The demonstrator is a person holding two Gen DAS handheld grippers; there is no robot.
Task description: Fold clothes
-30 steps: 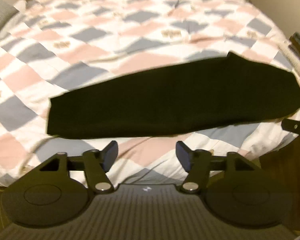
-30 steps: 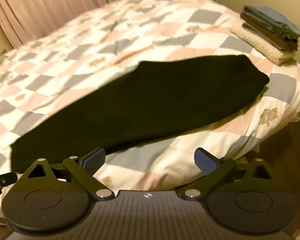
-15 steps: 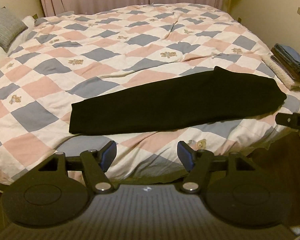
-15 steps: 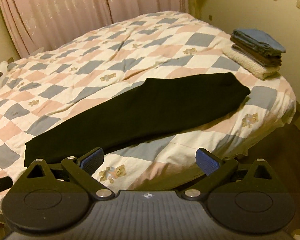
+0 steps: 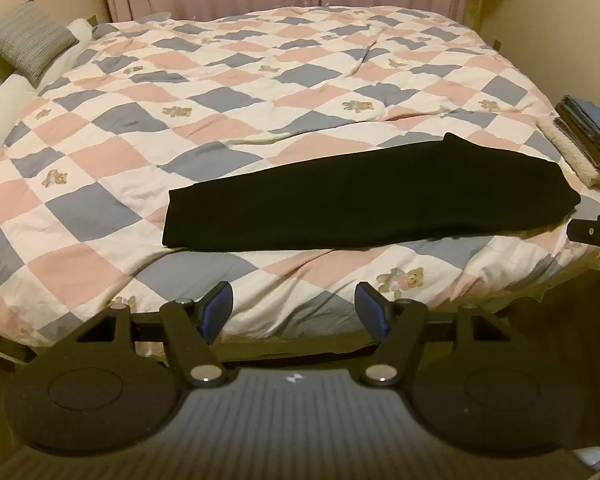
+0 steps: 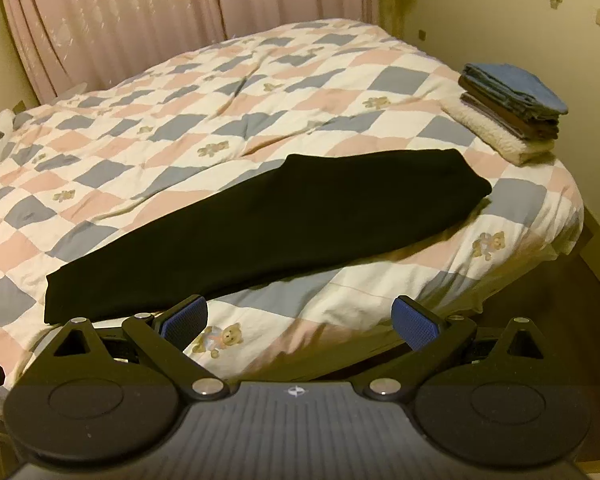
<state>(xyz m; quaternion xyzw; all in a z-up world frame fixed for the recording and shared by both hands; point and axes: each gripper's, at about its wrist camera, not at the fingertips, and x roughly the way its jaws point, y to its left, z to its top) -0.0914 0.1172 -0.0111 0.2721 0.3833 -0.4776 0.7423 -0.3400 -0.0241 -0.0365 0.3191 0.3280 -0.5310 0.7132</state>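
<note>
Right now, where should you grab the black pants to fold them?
Probably at the two short ends. The black pants lie flat in one long strip across the quilt, so the left gripper could pinch the narrow end from the near edge, and the right gripper the wide end. Both are open and empty.

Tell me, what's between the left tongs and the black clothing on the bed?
Only bare patchwork quilt with a teddy bear print, in the left wrist view. The left tongs hang open, apart from the black garment.
</note>
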